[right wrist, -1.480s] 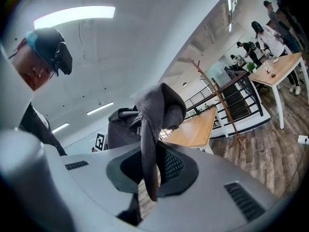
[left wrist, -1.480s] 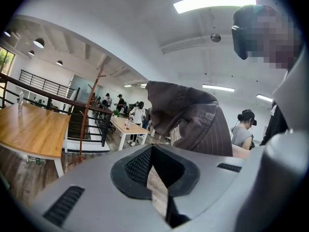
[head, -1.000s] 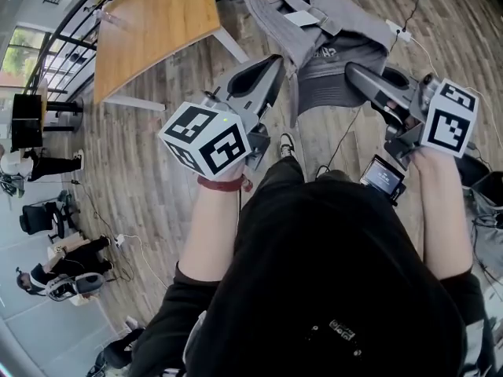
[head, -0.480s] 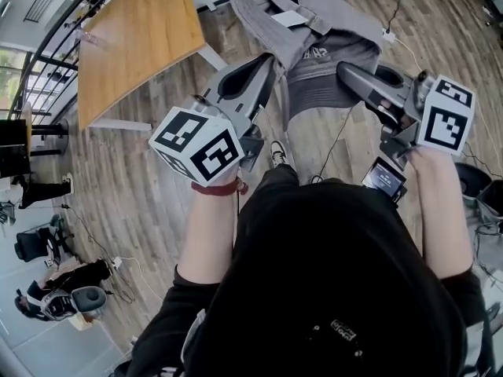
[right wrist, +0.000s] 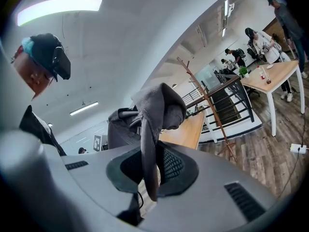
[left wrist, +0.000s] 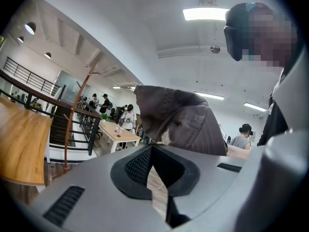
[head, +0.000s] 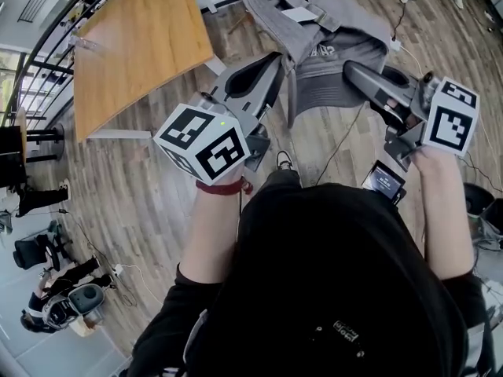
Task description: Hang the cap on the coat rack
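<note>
Hardly anything has shifted: left tongs (head: pixel 275 61) and right tongs (head: pixel 350 69) stay clamped on the grey cap (head: pixel 330 47), held between them. I'd keep it spread and carry it to the coat rack (right wrist: pixel 208 105), well off.

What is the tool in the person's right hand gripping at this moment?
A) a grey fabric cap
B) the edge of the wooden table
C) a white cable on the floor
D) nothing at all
A: in the right gripper view, the right tool has its jaws closed on a fold of the grey fabric cap, which hangs down between them.
</note>
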Demonstrator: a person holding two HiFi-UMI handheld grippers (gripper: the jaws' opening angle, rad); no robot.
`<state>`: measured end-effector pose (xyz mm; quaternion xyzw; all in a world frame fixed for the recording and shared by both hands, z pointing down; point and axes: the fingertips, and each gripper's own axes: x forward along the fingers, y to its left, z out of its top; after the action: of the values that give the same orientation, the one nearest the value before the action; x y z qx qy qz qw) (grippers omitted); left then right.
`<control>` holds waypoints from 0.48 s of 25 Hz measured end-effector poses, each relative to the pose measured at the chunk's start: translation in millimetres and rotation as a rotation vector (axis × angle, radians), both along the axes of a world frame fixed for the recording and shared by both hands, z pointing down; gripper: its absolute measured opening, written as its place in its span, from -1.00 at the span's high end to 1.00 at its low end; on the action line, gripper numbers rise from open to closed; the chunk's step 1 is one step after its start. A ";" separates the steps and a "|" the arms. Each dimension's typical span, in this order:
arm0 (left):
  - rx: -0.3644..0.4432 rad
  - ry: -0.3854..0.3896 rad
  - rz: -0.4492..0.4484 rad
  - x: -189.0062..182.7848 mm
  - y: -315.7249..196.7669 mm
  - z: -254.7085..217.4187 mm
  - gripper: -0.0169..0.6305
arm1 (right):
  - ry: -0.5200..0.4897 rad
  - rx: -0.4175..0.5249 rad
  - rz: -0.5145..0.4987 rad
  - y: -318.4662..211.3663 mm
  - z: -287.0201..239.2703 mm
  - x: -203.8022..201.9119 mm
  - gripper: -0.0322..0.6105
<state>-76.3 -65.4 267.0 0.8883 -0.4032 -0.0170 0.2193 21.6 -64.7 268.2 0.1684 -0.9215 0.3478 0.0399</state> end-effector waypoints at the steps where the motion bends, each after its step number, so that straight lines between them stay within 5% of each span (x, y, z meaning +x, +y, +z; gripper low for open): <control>1: -0.007 0.001 -0.001 -0.5 2.9 1.6 0.96 | 0.002 -0.002 -0.002 1.6 -0.3 -0.1 0.78; 12: -0.046 0.006 0.023 9.6 1.9 10.0 0.96 | 0.056 -0.017 -0.030 2.5 -0.9 -0.2 0.78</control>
<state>-66.7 -63.5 277.0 0.8875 -0.3924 -0.0079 0.2413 21.4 -62.1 267.3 0.1640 -0.9194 0.3503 0.0721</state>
